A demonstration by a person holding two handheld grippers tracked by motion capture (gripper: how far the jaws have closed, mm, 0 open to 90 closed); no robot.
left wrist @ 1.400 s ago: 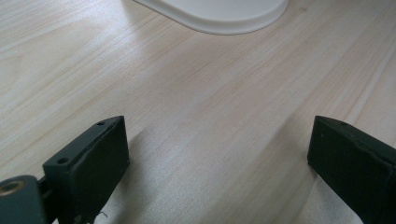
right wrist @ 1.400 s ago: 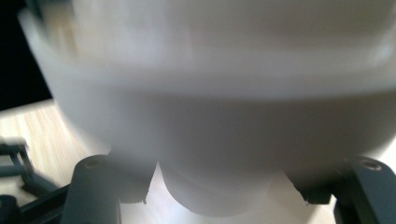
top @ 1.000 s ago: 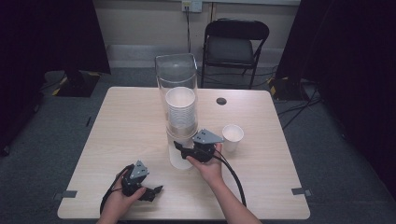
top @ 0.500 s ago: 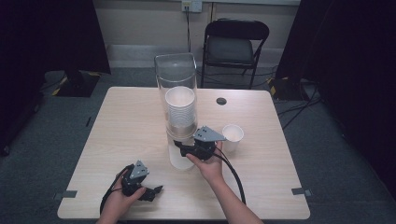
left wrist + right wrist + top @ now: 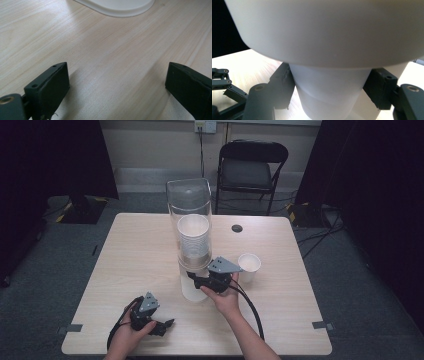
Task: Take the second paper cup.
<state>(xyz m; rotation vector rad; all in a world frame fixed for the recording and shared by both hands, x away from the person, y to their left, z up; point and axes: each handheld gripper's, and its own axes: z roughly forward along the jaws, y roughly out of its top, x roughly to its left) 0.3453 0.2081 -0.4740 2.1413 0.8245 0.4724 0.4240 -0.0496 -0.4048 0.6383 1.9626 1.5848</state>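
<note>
A tall clear dispenser tube (image 5: 189, 202) stands mid-table with a stack of white paper cups (image 5: 193, 237) inside. The lowest cup (image 5: 329, 95) pokes out under the wide white collar (image 5: 332, 32). My right gripper (image 5: 196, 280) reaches in from the right at that level. Its two black jaws press the cup's sides in the right gripper view, so it is shut on it. My left gripper (image 5: 169, 324) rests on the table near the front edge, jaws wide apart over bare wood (image 5: 117, 75) with nothing between them.
A single white paper cup (image 5: 248, 265) stands upright just right of my right hand. The dispenser's white base (image 5: 117, 6) lies ahead of the left gripper. A small black disc (image 5: 237, 228) sits at the table's far side, a black folding chair (image 5: 252, 167) behind.
</note>
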